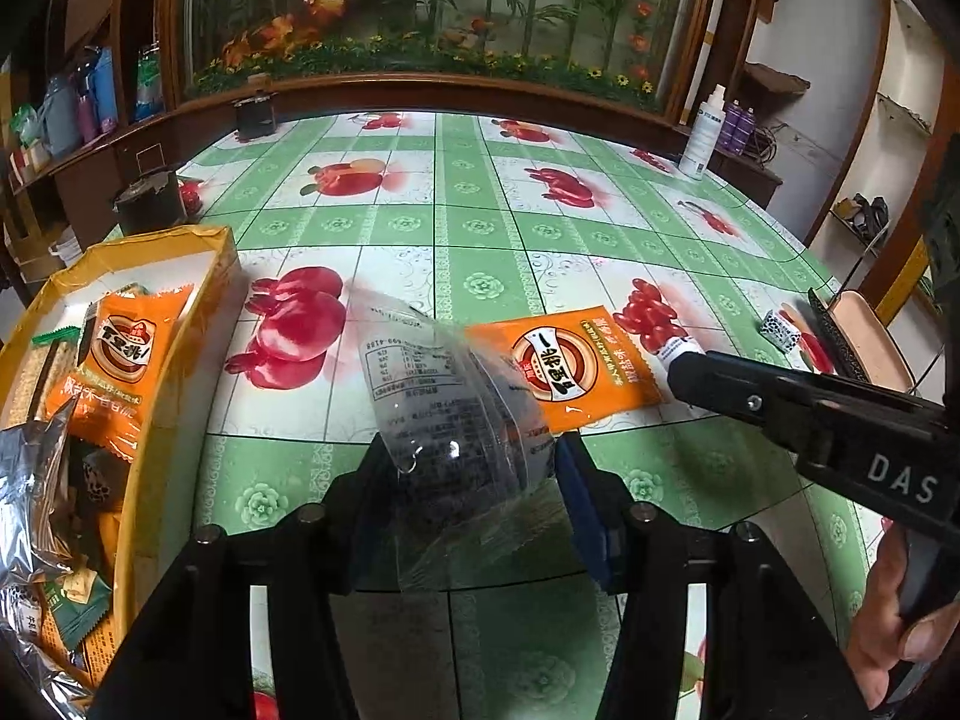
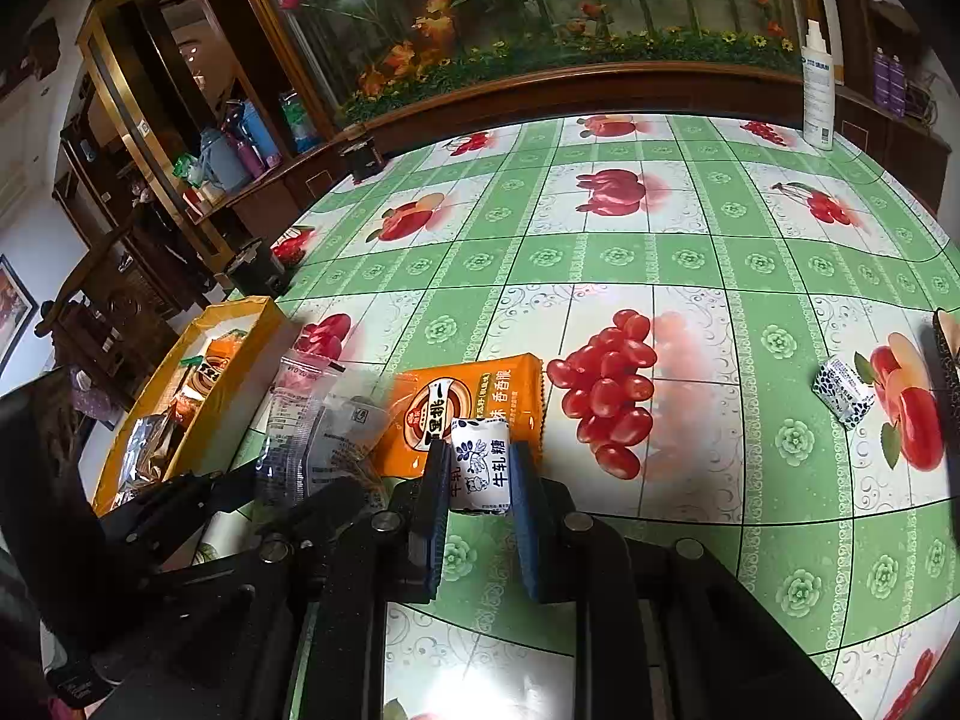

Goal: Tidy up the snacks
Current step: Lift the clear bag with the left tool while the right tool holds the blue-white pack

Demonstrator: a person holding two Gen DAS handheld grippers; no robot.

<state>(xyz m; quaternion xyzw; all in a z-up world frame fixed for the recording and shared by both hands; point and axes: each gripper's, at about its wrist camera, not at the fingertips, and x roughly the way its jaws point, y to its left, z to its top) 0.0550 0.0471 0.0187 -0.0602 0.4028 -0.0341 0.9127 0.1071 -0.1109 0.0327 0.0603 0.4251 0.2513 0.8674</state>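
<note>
Our right gripper [image 2: 480, 471] is clamped on a small white nougat candy [image 2: 480, 465], carried above the table [image 2: 690, 252] so it can travel left to the yellow box [image 1: 180, 324]; our left gripper [image 1: 465, 468] holds a clear plastic packet [image 1: 444, 420] just right of that box, while an orange snack pack [image 1: 567, 372] waits on the cloth near the middle

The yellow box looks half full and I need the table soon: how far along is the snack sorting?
Done: several packets already lie in the yellow box. In hand: the left gripper holds a clear packet, and the right gripper is shut on a white candy. Left: the orange packet and another small candy on the table.
</note>
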